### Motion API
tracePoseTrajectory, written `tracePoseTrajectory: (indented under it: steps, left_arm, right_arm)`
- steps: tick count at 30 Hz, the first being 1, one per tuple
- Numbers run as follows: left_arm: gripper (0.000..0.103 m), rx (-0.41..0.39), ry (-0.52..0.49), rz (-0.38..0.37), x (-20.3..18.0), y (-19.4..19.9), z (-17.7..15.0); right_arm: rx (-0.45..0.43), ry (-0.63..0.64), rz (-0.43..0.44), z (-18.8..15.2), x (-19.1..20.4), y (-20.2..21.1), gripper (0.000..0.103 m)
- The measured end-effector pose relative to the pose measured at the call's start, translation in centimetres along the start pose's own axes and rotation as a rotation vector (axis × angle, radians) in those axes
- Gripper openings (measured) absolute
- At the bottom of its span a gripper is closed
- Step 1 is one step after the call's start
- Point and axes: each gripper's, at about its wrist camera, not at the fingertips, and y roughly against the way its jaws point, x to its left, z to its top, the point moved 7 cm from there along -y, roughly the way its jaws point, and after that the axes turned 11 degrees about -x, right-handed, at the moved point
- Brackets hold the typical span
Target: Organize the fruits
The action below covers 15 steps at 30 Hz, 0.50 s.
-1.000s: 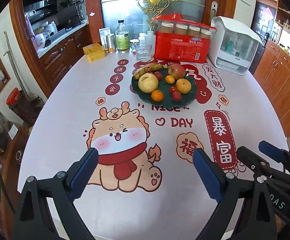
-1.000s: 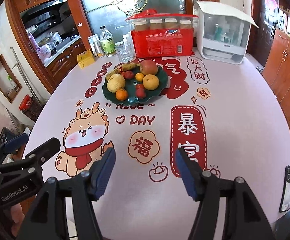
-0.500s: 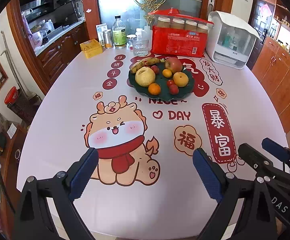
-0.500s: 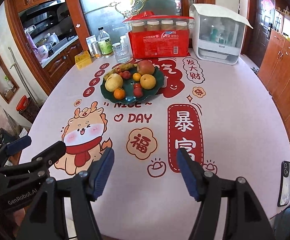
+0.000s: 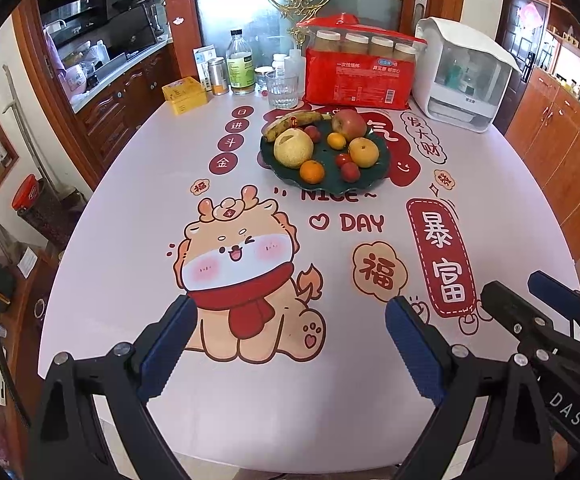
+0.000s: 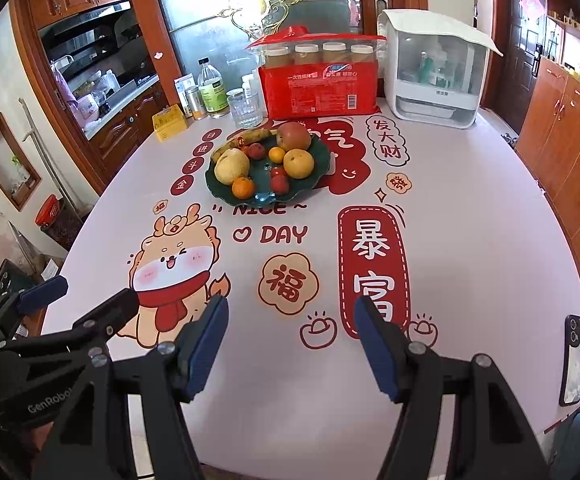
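1. The dark green plate point(image 5: 324, 184) sits toward the far end of the table, about mid-width. On it: a banana point(image 5: 294, 122) along the far-left rim, an apple point(image 5: 348, 124) at the far side, a big pear point(image 5: 293, 148) on the left, a smaller pear point(image 5: 364, 152) on the right, an orange point(image 5: 312, 171) at the near rim, a small orange one point(image 5: 336, 140) in the middle, plus a few little red fruits point(image 5: 350, 171).
2. Along the table's far edge: a red pack of cups point(image 5: 360, 78), a white covered box point(image 5: 464, 76) at the far right corner, a glass point(image 5: 281, 89), a bottle point(image 5: 241, 66) and a yellow box point(image 5: 185, 95) toward the far left.
3. The table point(image 5: 129, 240) wears a pinkish cloth with a cartoon dragon and red Chinese lettering. A phone point(image 6: 574, 360) lies at the right edge. Wooden cabinets all around, with a glass door behind.
4. The banana's long axis runs left-right, its stem pointing right, toward the apple.
5. My left gripper point(image 5: 290, 344) hangs over the near edge, fingers wide apart, holding nothing. My right gripper point(image 6: 290, 340) is the same, just beside it.
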Motion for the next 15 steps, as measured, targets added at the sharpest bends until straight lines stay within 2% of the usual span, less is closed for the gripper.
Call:
tracePoseTrajectory:
  steps: [15]
  left_arm:
    - [0.095,0.008,0.001,-0.002,0.31,0.22,-0.76]
  right_arm:
    - [0.003,-0.003,0.003,-0.81,0.61,0.25,0.066]
